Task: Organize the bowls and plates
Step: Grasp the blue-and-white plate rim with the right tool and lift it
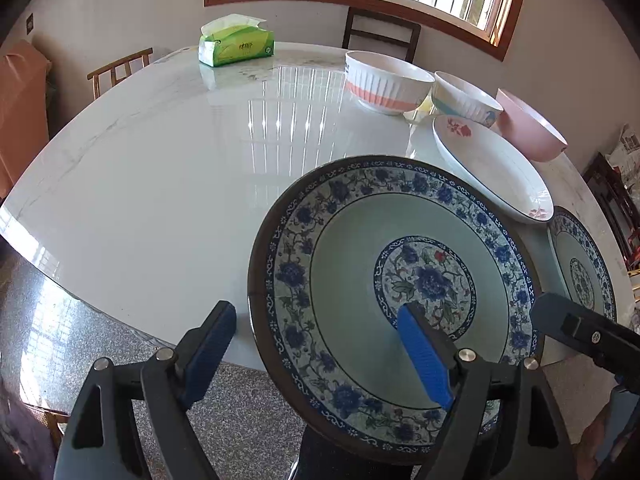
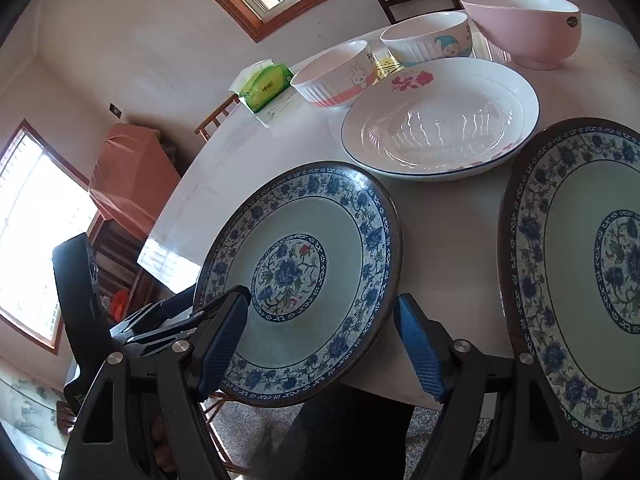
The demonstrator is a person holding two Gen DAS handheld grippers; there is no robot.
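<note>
near table edge: two matching blue floral plates sit at the front of the white table (image 1: 140, 184), one on the left (image 2: 304, 280) and one on the right (image 2: 580, 280), both overhanging the edge a little.
left gripper (image 1: 320, 354): wide open, holding nothing; one blue pad hangs over the left plate's inner face, the other is out beyond its rim, so the rim lies between the jaws.
right gripper (image 2: 332, 344): open wide, empty; in its own view the near rim of the left plate lies between its pads, and i cannot tell whether either pad touches.
behind the plates: a white plate with red flowers (image 2: 440, 120), well onto the table.
back row: rabbit bowl (image 2: 336, 76), gnome bowl (image 2: 428, 38), pink bowl (image 2: 524, 28), standing separately, not nested.
off to the side: a green tissue box (image 1: 236, 46).
step in hand: likely lining up a rim grasp on the left blue plate, to stack it with its twin.
next move: close on the rim squarely, then lift level; a shallow bite on glazed ware could slip.
progress: early by my reading, nothing stacked yet.
</note>
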